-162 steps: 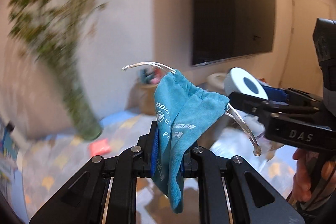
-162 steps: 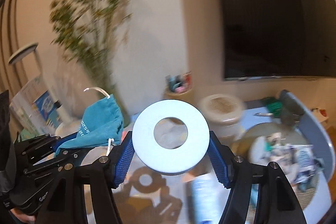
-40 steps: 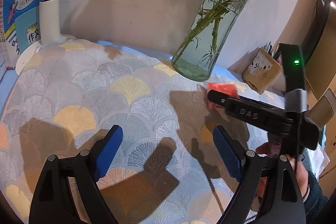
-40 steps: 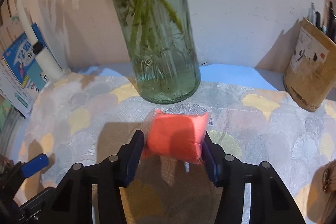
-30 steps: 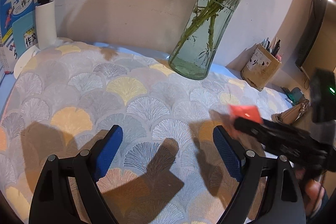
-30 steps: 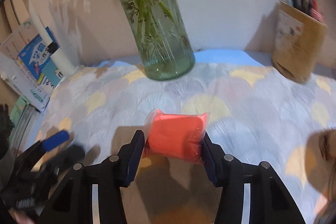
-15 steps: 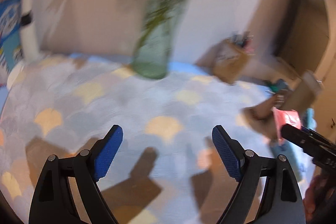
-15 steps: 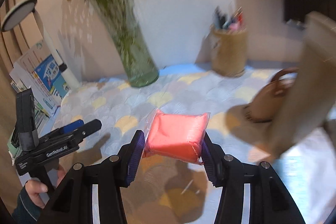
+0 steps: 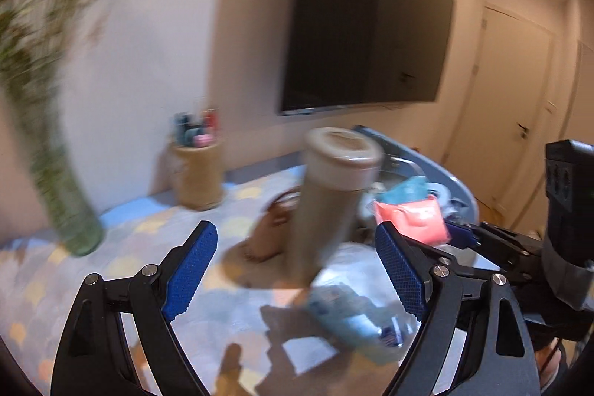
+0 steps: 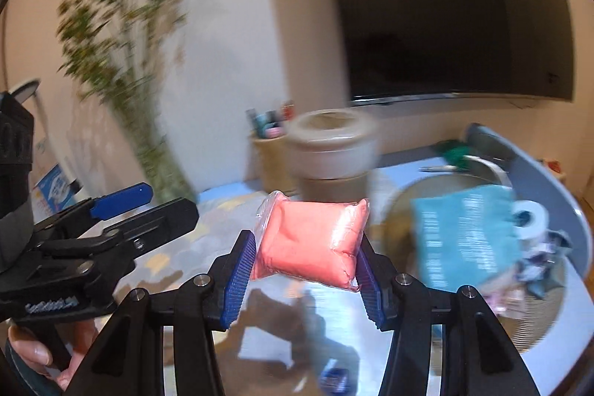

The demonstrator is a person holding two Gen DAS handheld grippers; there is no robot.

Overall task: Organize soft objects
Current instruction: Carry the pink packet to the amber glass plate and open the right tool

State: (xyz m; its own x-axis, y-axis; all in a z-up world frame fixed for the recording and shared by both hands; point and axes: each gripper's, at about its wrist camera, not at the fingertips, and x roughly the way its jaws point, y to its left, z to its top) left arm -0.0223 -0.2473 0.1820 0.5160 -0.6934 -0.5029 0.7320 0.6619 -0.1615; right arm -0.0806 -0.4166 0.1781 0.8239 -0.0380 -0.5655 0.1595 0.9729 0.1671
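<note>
My right gripper [image 10: 304, 266] is shut on a soft pink packet in clear wrap [image 10: 310, 240] and holds it up above the table; the packet also shows in the left wrist view [image 9: 408, 219]. My left gripper [image 9: 297, 270] is open and empty, and appears at the left of the right wrist view [image 10: 122, 199]. A round basket [image 10: 534, 329] at the right holds a teal pouch [image 10: 464, 236], a white ring [image 10: 529, 218] and other small items. The frames are blurred.
A tall beige cup with a lid [image 9: 330, 199] stands mid-table, a tan handbag [image 9: 271, 229] beside it. A pen holder [image 9: 198, 177] and a glass vase with green stems [image 9: 55, 188] stand by the wall. A blue packet [image 9: 352, 321] lies near the front.
Both grippers have swung right from the vase area towards the basket. The right gripper still holds the pink packet, now nearer the basket. The left gripper stays open.
</note>
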